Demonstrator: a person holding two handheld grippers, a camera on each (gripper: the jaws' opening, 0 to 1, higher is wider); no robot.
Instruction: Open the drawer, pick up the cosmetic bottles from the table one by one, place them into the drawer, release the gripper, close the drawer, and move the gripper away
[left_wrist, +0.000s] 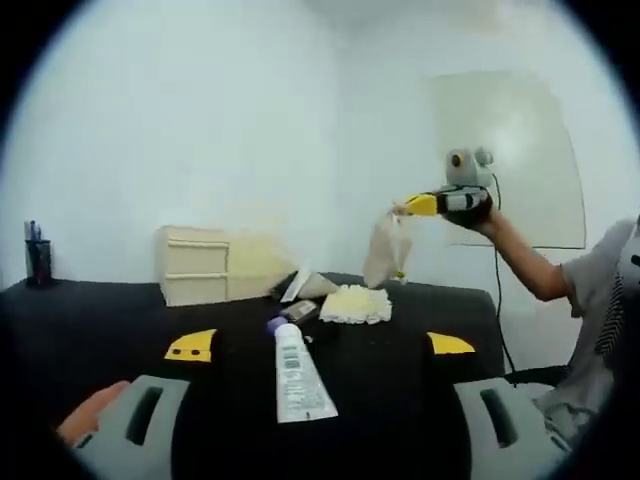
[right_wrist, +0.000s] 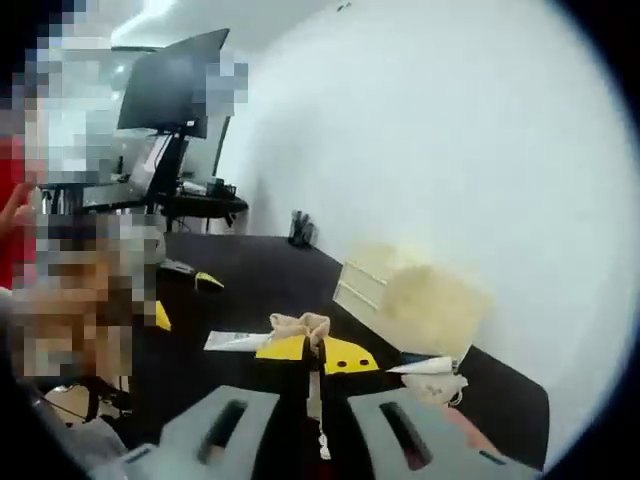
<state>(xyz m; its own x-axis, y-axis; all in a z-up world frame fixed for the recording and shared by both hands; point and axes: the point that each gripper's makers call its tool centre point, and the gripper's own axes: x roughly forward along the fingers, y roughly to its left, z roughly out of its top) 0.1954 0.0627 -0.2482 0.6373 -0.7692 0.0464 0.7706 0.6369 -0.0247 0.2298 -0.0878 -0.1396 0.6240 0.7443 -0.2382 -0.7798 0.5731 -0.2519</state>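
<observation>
Tube (left_wrist: 297, 375) of cosmetic, white with a purple cap, lies on the black table (left_wrist: 90, 310) between the jaws of the left gripper (left_wrist: 318, 346), whose yellow-tipped jaws stand wide apart and touch nothing. The tube points its cap away from the camera, toward a small dark item and a pale yellow sponge-like pad (left_wrist: 356, 303) further back. A cream drawer unit (left_wrist: 193, 263) sits on the far left part of the table near the white wall, its drawers looking closed. A dark pen cup (left_wrist: 38, 258) stands at the table's far left edge.

Up at the right in the left gripper view, the right gripper (left_wrist: 418, 205) is raised well above the table in a person's hand, with a crumpled pale bag (left_wrist: 386, 248) hanging from its yellow tips. In the right gripper view, the right gripper (right_wrist: 314, 357) has its jaws closed narrow on the gathered top of that bag (right_wrist: 300, 326), a thin cord dangling below. Beyond it lie the drawer unit (right_wrist: 400, 290), a folded white paper (right_wrist: 236, 341) and, far off, a dark monitor (right_wrist: 175, 85) on a stand.
</observation>
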